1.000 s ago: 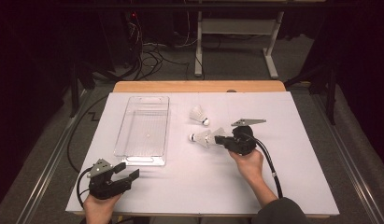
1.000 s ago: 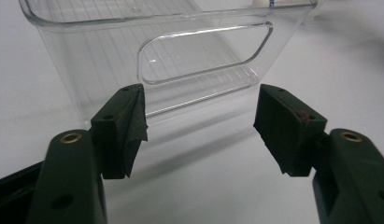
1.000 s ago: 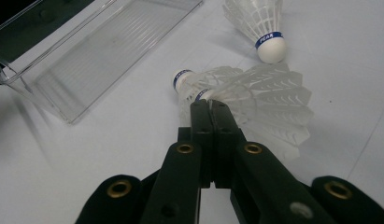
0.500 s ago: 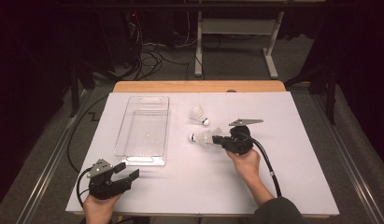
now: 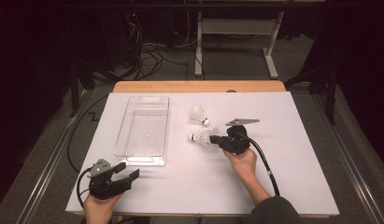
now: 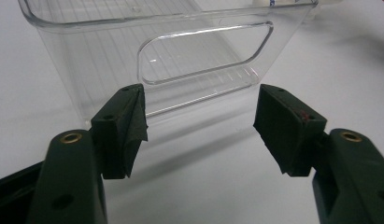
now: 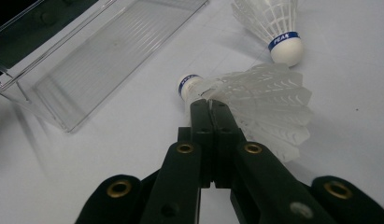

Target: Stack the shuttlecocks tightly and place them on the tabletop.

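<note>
Shuttlecock (image 7: pixel 255 100) pinched by its feather skirt in the right gripper (image 7: pixel 209 109).
Long axis runs left-right on the table, cork leftward toward the clear bin (image 5: pixel 144 130); two shuttlecocks, one bin; left gripper (image 6: pixel 199 123) spread, empty.

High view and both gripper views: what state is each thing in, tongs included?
Left tongs: open, nothing between the jaws, facing the bin's near end.
Right tongs: shut on the nearer shuttlecock's feather skirt.
Nearer shuttlecock: gripped, lying on its side on the table.
Farther shuttlecock: loose on its side, untouched.
Clear plastic bin: upright, open-topped, empty.
</note>
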